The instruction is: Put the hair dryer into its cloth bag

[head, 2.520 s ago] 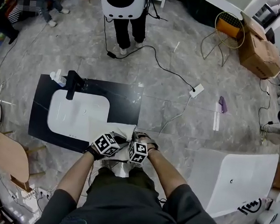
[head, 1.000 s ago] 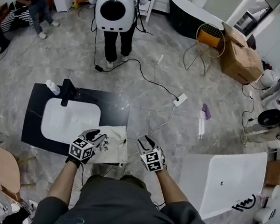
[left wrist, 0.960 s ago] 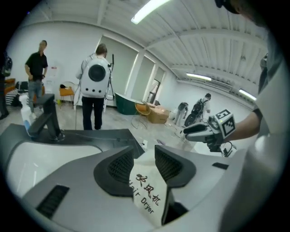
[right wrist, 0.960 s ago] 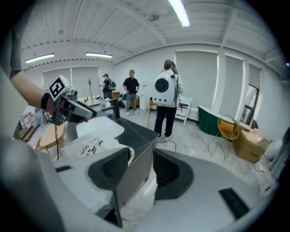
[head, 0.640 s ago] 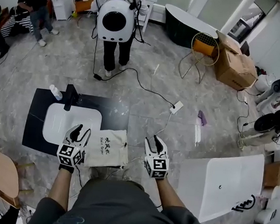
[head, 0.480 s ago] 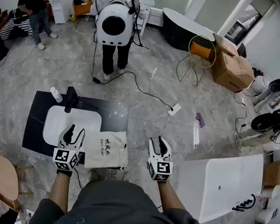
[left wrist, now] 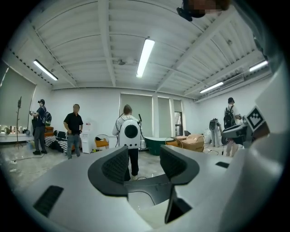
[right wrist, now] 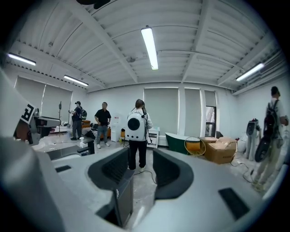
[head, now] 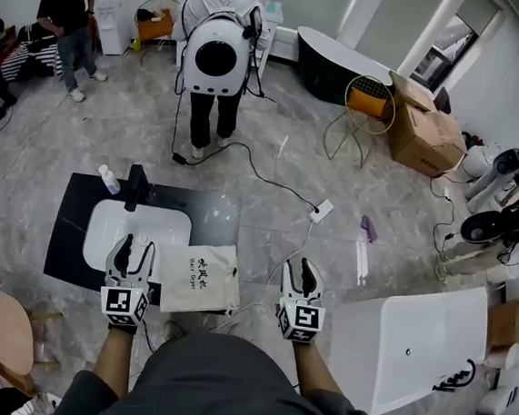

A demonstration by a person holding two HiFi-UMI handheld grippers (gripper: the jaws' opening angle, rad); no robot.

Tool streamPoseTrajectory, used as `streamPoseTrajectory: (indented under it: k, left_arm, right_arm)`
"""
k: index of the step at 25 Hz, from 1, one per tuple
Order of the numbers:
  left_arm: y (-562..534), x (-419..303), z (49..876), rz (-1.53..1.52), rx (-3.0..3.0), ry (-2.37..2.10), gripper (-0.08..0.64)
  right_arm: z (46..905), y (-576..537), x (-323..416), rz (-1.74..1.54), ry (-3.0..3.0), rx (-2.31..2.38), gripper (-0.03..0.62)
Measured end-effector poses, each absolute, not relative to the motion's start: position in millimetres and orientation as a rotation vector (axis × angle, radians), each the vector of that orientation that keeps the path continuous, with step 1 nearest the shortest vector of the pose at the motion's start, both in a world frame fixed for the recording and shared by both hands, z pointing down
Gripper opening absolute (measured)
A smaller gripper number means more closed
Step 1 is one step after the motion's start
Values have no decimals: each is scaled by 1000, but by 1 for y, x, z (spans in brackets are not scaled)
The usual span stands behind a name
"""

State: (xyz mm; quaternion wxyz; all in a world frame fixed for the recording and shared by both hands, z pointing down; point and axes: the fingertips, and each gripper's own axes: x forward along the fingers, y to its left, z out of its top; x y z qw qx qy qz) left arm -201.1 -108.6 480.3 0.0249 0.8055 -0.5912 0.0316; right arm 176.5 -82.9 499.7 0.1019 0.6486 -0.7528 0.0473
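Between left gripper, empty jaws opening, and right gripper, empty, parted: cloth bag.

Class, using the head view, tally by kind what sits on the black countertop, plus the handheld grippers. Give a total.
Cloth bag: 1
Bottle: 1
Faucet: 1
Sink basin: 1
Grippers: 2 (left gripper, fingers opening, nothing between; right gripper)
Total: 6

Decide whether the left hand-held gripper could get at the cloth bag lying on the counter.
Probably yes. The cloth bag lies flat on the black counter just beside the left hand-held gripper, with nothing between them; its jaws are opening and hold nothing.
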Motion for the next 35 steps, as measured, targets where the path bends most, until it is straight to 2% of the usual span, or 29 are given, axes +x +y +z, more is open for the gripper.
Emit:
streamPoseTrajectory:
  k: [3, 7, 11, 12, 35]
  left_arm:
    - [-103, -204, 476, 97, 2494, -1859, 203]
    - [-94, -207, 471, 104, 2489, -1901, 98]
    - [-88, -208, 473, 124, 2483, -1932, 10]
    - [-87, -208, 473, 133, 2484, -1936, 2]
    - [-80, -199, 477, 178, 2520, -1900, 1]
  right_arm:
    - [494, -81, 170, 124, -2235, 1917, 148]
    - [485, -80, 164, 88, -2249, 1910, 122]
    - [486, -78, 165, 54, -2222, 1934, 19]
    - [486, -78, 165, 51, -2218, 1933, 15]
    - [493, -71, 156, 93, -2223, 1912, 0]
